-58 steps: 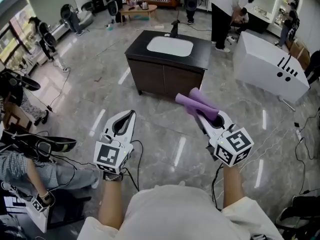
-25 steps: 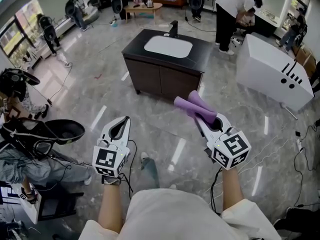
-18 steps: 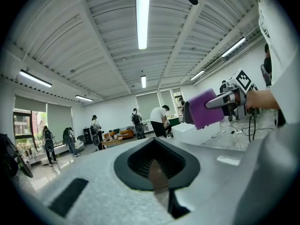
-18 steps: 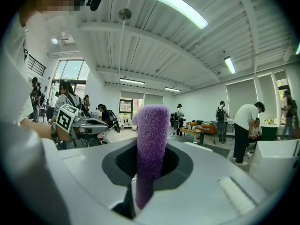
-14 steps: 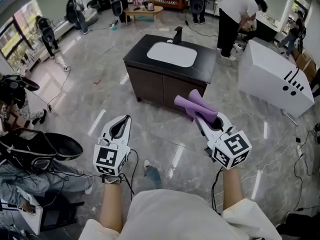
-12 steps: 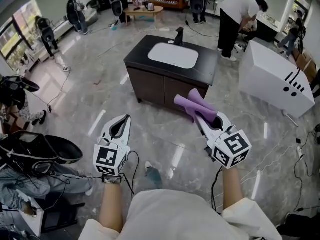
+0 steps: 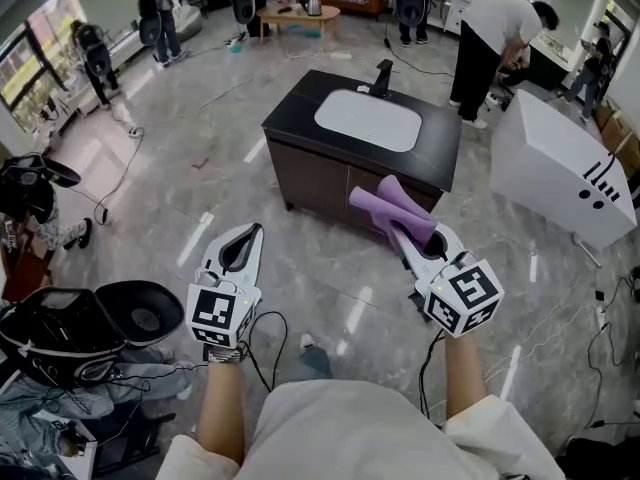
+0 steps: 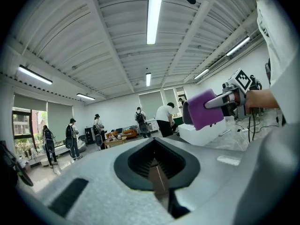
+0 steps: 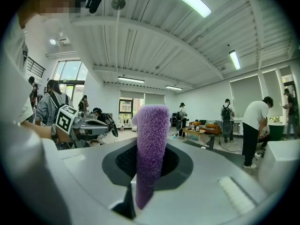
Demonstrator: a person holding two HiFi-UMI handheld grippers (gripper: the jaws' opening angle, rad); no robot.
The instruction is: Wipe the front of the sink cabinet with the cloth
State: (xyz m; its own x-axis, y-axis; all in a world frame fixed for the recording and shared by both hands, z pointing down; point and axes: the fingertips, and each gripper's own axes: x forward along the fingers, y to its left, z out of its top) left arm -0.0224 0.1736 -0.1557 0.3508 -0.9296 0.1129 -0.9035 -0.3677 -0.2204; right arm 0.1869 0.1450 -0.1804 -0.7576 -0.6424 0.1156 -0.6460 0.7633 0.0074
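A dark sink cabinet with a black top and a white basin stands on the floor ahead. My right gripper is shut on a folded purple cloth, held in the air short of the cabinet's front doors. In the right gripper view the purple cloth stands upright between the jaws. My left gripper is shut with nothing in it, held level with the right one and to its left. The left gripper view shows the cloth off to the right.
A white box-like unit lies right of the cabinet, with a person bent beside it. Black gear and cables lie on the floor at lower left. Several people stand at the far end near a low table.
The view has moved closer to the cabinet, which now sits larger and nearer the grippers. Both grippers keep the same pose, the cloth still held.
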